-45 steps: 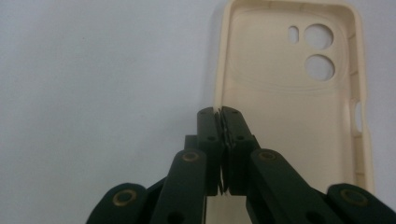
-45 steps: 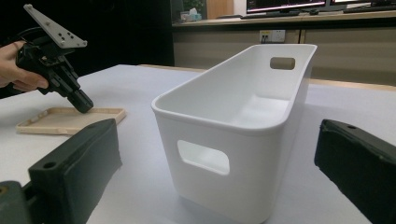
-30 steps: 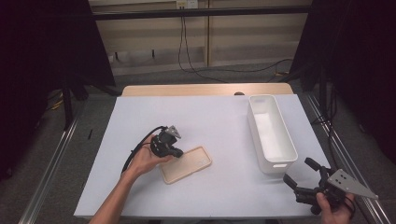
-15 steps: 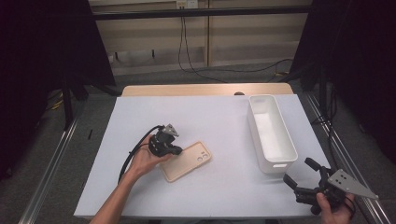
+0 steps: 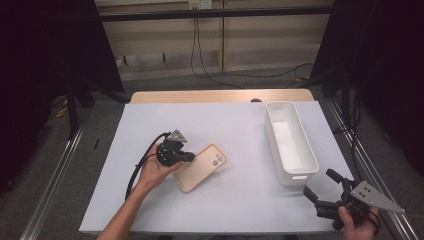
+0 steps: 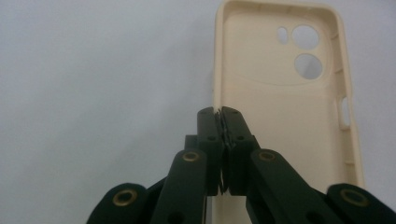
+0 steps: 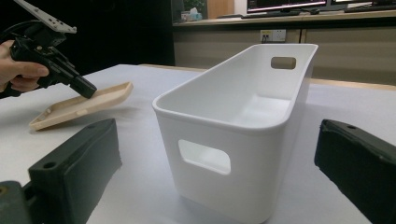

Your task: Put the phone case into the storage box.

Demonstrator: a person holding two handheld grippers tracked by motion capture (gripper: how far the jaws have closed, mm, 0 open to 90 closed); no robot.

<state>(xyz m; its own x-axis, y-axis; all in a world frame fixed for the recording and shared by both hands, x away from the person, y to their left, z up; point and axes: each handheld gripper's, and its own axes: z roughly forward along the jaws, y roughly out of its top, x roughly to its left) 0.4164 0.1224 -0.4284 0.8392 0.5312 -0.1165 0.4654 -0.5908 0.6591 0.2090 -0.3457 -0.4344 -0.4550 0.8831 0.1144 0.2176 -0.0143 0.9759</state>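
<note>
A cream phone case (image 5: 202, 167) lies hollow side up on the white table (image 5: 235, 125), left of the middle. My left gripper (image 5: 191, 157) is shut on its long left rim. In the left gripper view the gripper (image 6: 220, 114) has its jaws pinched on that rim of the case (image 6: 280, 102), whose camera holes lie at the far end. In the right gripper view the case (image 7: 79, 107) tilts, with the side held by the left gripper (image 7: 86, 89) raised off the table. My right gripper (image 5: 320, 184) stands open at the front right corner, and in its own view its jaws (image 7: 215, 158) frame the bin with nothing between them.
A long white bin (image 5: 272, 135) with handle holes stands empty at the right of the table, and its near end (image 7: 233, 126) is just ahead of the right gripper. The left gripper's black cable (image 5: 137, 170) trails toward the front edge. Metal rails run along both sides of the table.
The left gripper has shifted slightly with the case's rim in it, and the case has swung a little and lifted on that side. The right gripper has stayed put.
</note>
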